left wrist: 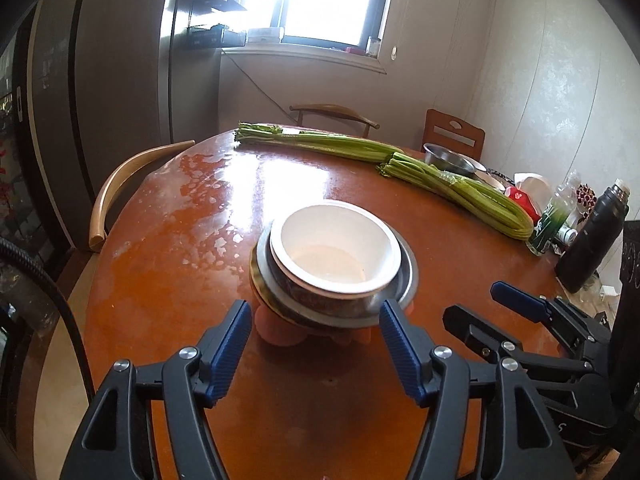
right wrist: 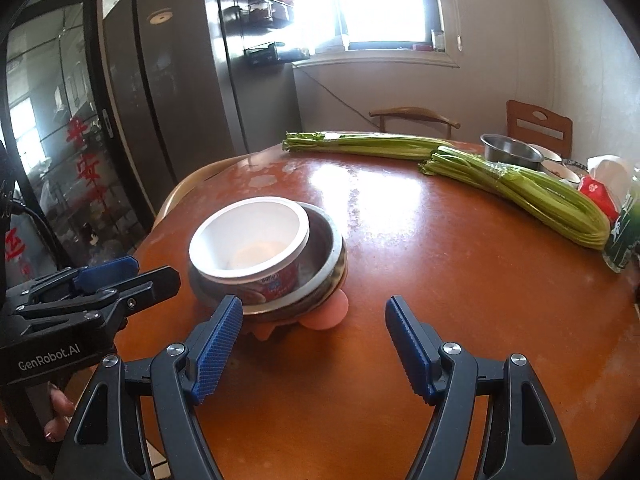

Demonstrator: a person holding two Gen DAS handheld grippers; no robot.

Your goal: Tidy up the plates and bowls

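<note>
A white paper bowl (left wrist: 335, 250) sits inside a steel bowl (left wrist: 402, 280), stacked on a pink dish (left wrist: 280, 332) on the orange table (left wrist: 168, 264). The same stack shows in the right wrist view: white bowl (right wrist: 250, 238), steel bowl (right wrist: 324, 252), pink dish (right wrist: 326, 314). My left gripper (left wrist: 316, 312) is open and empty, just in front of the stack. My right gripper (right wrist: 314, 312) is open and empty, to the right of the stack. It also shows in the left wrist view (left wrist: 480, 304). The left gripper shows at the left of the right wrist view (right wrist: 152, 272).
Two celery bunches (left wrist: 460, 186) lie across the far table. Another steel bowl (left wrist: 448, 158), small dishes, a red-and-white packet (left wrist: 524, 196), a green bottle (left wrist: 550, 220) and a black flask (left wrist: 596, 236) crowd the right edge. Chairs stand around the table; a fridge stands at left.
</note>
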